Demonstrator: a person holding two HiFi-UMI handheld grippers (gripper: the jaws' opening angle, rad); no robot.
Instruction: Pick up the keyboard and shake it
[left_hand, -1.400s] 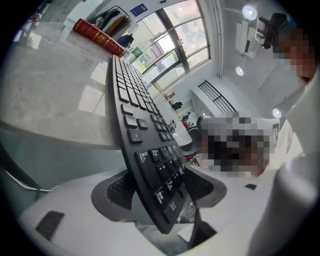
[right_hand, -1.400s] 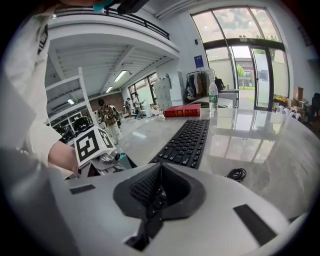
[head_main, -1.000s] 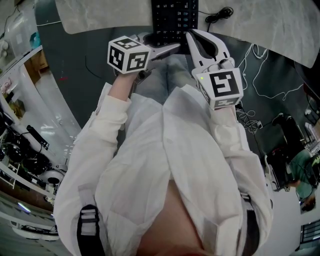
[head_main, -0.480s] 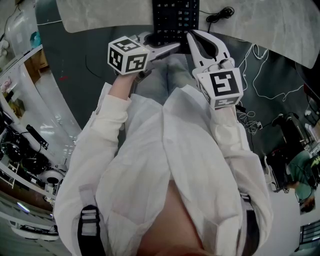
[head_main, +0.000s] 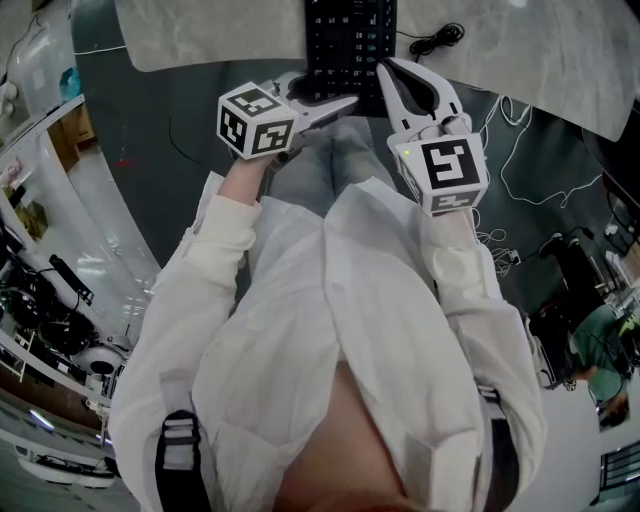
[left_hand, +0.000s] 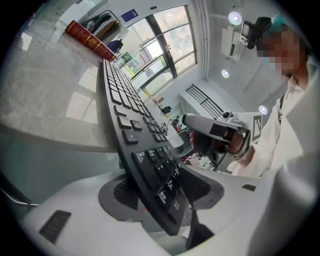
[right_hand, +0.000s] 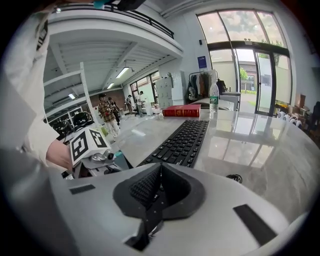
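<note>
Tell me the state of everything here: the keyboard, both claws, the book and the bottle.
Keyboard: flat on the table, near end past its edge.
Left claw: jaws have just been closing, clamped on the keyboard's near end.
Right claw: shut, empty.
Book: closed, lying flat.
Bottle: upright.

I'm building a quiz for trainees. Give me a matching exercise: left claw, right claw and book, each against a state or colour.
1. left claw
2. right claw
3. book

A. red
B. shut, nothing in it
C. clamped on the near end of the keyboard

Pairs: 1-C, 2-B, 3-A.
The left claw's jaws have just been closing, with the keyboard between them.
</note>
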